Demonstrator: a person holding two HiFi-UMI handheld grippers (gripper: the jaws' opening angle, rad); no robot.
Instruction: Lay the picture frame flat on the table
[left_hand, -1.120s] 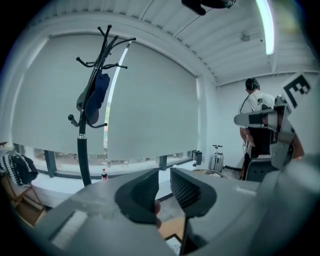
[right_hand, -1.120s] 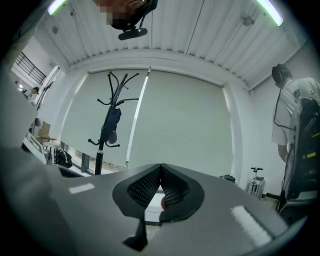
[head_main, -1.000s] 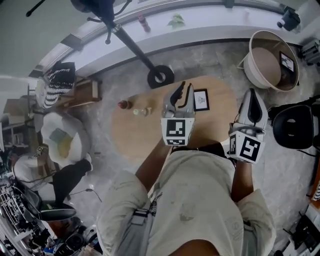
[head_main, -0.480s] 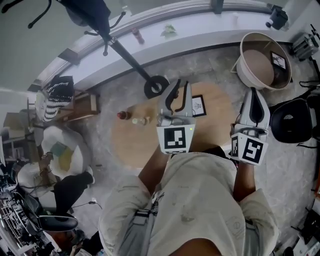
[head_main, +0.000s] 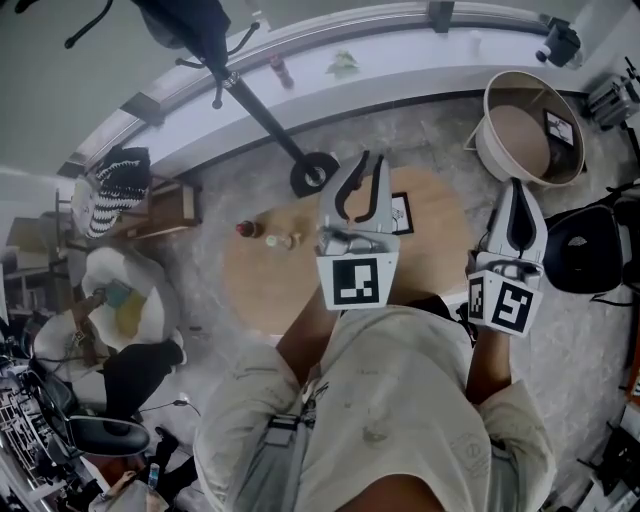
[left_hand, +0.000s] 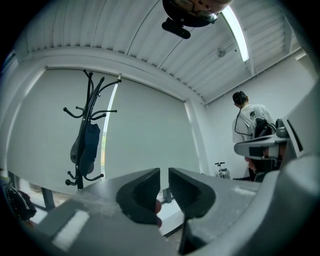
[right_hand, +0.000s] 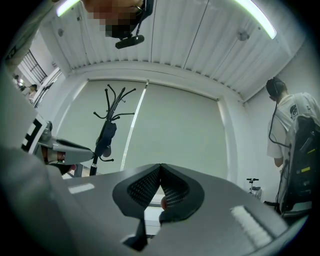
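Fingers of left gripper (left_hand: 164, 189) stand a narrow slit apart, nothing between them. Right gripper (right_hand: 160, 175) fingers are pressed together, also empty. Both gripper views look up at a pale wall, a ribbed ceiling and a coat stand (left_hand: 88, 142).

Head view: left gripper (head_main: 374, 166) is held over the round table (head_main: 265, 285), right gripper (head_main: 514, 190) off the table's right edge. Frame (head_main: 402, 213) sits on the table's far side, just right of the left gripper and partly hidden behind it. Flat or propped: cannot tell. Small red item (head_main: 245, 230) sits near the table's left edge.
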